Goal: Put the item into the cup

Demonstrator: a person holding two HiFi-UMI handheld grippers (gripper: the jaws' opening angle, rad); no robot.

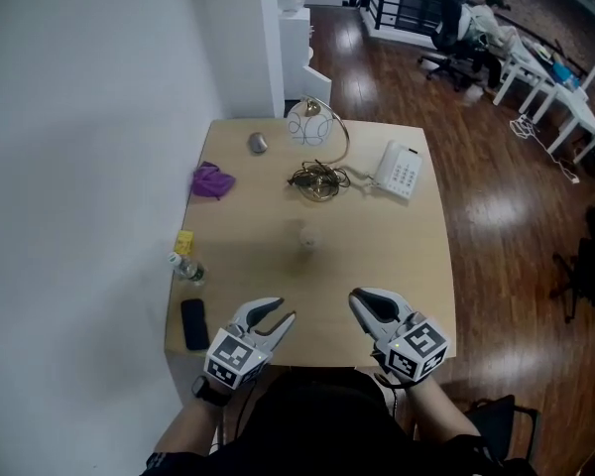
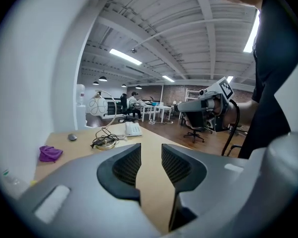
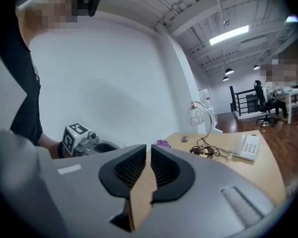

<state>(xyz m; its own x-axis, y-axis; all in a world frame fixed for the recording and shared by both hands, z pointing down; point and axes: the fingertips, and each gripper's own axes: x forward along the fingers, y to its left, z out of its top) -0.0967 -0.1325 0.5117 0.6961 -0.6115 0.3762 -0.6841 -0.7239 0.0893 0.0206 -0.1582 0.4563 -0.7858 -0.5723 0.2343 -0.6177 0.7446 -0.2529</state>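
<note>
A small clear cup (image 1: 305, 236) stands faintly visible near the middle of the wooden table (image 1: 377, 256). Left of it lie a purple cloth (image 1: 211, 180), a small yellow item (image 1: 183, 242) and a grey mouse (image 1: 258, 144). My left gripper (image 1: 281, 312) hovers over the near edge, open, with only bare table between its jaws (image 2: 151, 150). My right gripper (image 1: 357, 298) hovers beside it at the near right. Its pads stand a narrow gap apart, with nothing between them (image 3: 148, 150). Both grippers are well short of the cup.
A wire-globe lamp (image 1: 310, 125) with tangled cord (image 1: 317, 181) and a white telephone (image 1: 398, 170) sit at the far side. A clear bottle (image 1: 186, 268) and a black phone (image 1: 193, 323) lie along the left edge. A white wall borders the left; wooden floor lies to the right.
</note>
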